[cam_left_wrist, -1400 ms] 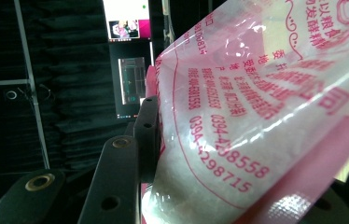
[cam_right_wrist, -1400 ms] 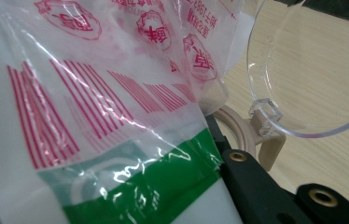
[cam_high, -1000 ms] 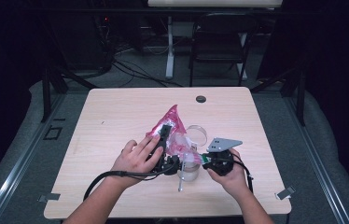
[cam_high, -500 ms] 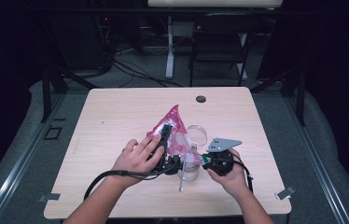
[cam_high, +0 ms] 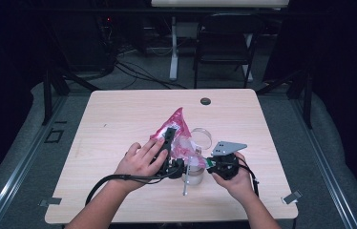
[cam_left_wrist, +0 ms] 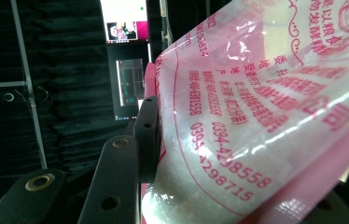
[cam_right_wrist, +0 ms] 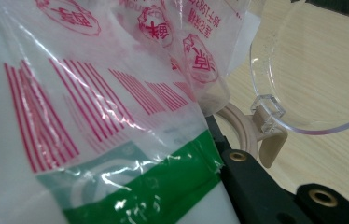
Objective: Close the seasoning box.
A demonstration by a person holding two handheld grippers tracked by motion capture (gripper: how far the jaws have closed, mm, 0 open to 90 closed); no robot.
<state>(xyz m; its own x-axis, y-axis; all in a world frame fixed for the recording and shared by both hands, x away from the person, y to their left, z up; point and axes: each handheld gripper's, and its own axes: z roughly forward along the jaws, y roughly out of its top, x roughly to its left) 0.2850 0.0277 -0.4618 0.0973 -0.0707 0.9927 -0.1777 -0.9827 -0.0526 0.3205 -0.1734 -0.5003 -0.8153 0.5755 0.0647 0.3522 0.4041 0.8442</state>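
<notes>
While most of the table [cam_high: 119, 114] lies bare toward its far and left edges, my work crowds the near edge right of centre. There I hold the pink bag [cam_high: 179, 136], its peak toward the far edge; my left claw [cam_high: 168, 138] is clamped on it. My right claw [cam_high: 210, 164] grips its lower end. My right claw's view shows a green band [cam_right_wrist: 154, 191], a clear lid [cam_right_wrist: 317, 74] and a beige handle [cam_right_wrist: 268, 147]. White powder fills the bag.

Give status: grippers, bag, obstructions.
Left gripper clamps pink bag. Right gripper at bag's lower end, grip unclear. Clear lid beside the bag; nothing blocking.
</notes>
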